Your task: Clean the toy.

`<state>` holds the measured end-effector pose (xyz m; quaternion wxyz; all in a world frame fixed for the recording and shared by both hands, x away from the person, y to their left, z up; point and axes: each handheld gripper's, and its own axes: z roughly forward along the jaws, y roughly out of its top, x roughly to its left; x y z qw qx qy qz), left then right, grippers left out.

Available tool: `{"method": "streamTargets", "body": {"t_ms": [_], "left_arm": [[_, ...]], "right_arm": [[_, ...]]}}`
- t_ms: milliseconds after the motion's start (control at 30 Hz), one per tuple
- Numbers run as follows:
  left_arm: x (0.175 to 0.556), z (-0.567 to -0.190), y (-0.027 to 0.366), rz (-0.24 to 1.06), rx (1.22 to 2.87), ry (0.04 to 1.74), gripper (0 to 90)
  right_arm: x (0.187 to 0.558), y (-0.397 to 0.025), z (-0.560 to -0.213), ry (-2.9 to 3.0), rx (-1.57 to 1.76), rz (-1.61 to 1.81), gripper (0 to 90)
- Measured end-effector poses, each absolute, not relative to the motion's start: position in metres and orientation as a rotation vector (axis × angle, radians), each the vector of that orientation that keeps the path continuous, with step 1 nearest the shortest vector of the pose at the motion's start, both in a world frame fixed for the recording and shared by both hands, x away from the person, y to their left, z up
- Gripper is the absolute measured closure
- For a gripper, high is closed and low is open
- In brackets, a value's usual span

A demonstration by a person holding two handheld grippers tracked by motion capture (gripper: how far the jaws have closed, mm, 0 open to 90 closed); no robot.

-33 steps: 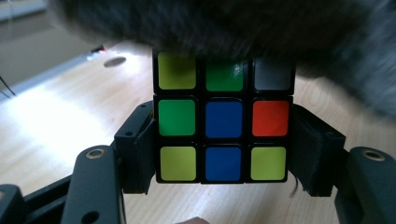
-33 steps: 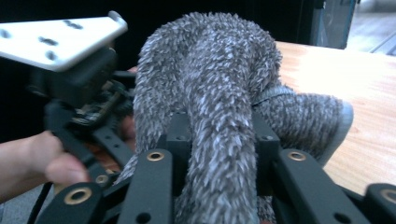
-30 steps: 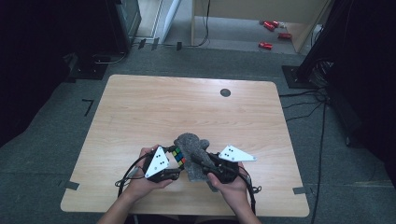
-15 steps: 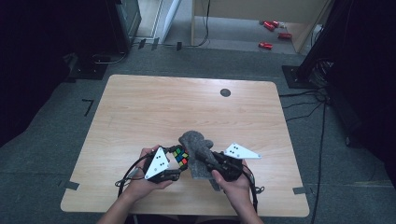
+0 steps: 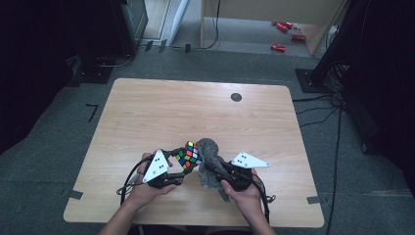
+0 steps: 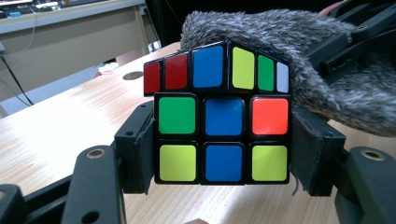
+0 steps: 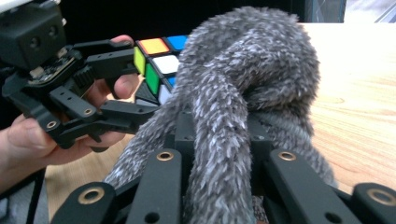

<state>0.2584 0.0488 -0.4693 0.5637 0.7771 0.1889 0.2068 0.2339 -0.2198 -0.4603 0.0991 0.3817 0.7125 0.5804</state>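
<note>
A scrambled Rubik's cube is held above the table's front middle, clamped between the jaws of my left gripper, which is shut on its sides. A fuzzy grey cloth presses against the cube's right side. My right gripper is shut on a fold of that cloth. In the right gripper view the left gripper and its hand sit at the left.
The wooden table has a small dark round hole near its far edge. Cables trail from both grippers toward the front edge. Red objects lie on the floor beyond the table.
The cube has tilted up so more coloured faces show from above, and the cloth has shifted against its right side. Both hands stay near the front middle.
</note>
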Motion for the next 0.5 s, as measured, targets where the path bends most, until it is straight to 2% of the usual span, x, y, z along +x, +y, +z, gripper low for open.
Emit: {"method": "streamTargets", "body": {"t_ms": [367,500], "left_arm": [[0.260,-0.472,0.047,0.527,1.860,0.466,35.1],[0.261,-0.470,0.051,0.524,1.849,0.469,35.1]], "right_arm": [[0.225,-0.209,-0.454,2.176,0.962,1.778,76.8],[0.229,-0.224,-0.452,2.114,0.998,1.835,76.2]]}}
